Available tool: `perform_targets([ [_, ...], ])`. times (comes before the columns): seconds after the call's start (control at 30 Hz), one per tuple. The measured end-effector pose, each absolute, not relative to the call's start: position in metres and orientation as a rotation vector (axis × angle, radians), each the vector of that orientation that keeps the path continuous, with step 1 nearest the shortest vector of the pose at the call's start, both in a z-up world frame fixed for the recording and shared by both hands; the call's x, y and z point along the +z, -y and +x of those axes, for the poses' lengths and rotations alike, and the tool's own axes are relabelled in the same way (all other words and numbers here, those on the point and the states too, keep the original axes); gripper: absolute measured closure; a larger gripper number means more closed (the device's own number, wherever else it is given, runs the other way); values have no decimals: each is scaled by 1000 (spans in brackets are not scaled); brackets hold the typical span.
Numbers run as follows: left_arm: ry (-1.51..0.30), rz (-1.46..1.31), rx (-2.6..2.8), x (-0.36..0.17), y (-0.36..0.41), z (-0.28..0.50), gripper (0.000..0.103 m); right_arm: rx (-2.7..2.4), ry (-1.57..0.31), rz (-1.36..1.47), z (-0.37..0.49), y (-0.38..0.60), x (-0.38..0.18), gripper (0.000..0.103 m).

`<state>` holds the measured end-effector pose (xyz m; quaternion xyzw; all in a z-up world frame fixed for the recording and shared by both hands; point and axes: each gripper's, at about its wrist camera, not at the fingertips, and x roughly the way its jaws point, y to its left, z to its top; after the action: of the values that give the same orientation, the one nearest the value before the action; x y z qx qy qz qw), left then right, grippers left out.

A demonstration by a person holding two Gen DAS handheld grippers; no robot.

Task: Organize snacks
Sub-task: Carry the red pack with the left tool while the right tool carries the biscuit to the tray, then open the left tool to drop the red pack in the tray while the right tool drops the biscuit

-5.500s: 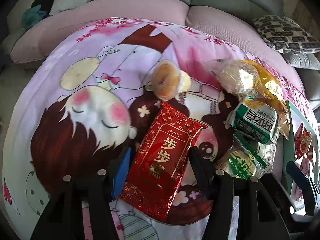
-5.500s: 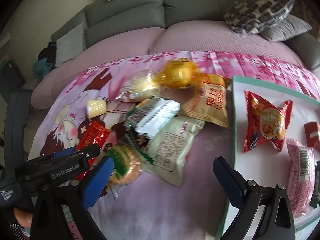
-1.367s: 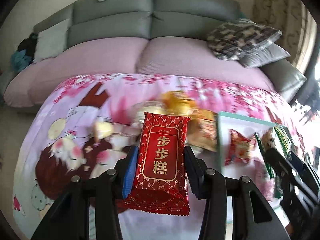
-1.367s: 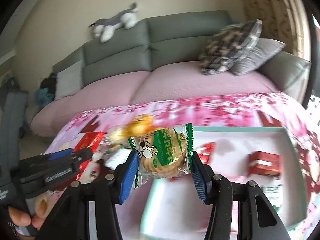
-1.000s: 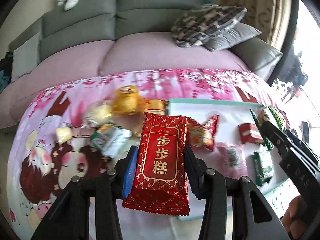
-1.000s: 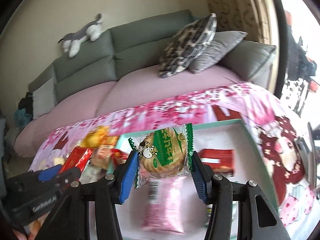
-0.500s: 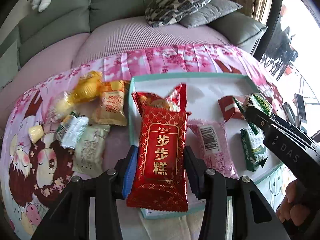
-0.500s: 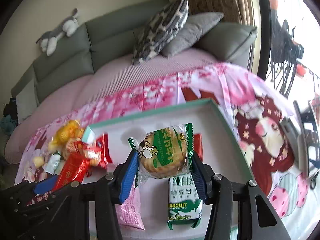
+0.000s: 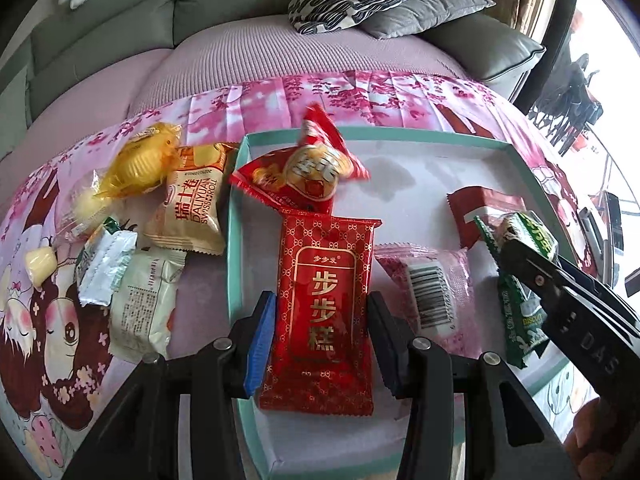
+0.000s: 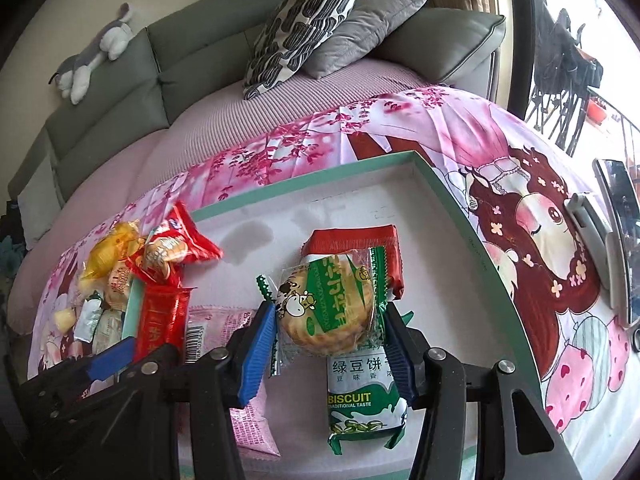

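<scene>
Both claws came off the snack pile and now hang over the teal tray (image 9: 235,240) — left claw (image 9: 322,340) lifted the red cake packet (image 9: 322,308), right claw (image 10: 330,340), opening, carried over the green biscuit pack (image 10: 328,308).

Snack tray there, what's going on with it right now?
A person is sorting wrapped snacks from a pile on the cartoon-print cloth into the teal-rimmed tray. The left gripper holds a red cake packet over the tray's near left part. The right gripper carries a green-wrapped round biscuit above a green bean biscuit pack; its jaws are opening with the biscuit between them. Several snacks already lie in the tray; others wait on the cloth.
</scene>
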<state>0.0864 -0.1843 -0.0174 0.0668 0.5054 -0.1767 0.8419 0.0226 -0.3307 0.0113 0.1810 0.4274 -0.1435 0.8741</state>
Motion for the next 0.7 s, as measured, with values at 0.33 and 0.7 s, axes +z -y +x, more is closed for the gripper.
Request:
perform_targets([
  [0.33,-1033,112,-389,0,180,82,44,-302,-880,357,21,329,20,45],
  [0.7,-989,18,-233,16,132,90,31,-289,-854,325,22,320,30,34],
])
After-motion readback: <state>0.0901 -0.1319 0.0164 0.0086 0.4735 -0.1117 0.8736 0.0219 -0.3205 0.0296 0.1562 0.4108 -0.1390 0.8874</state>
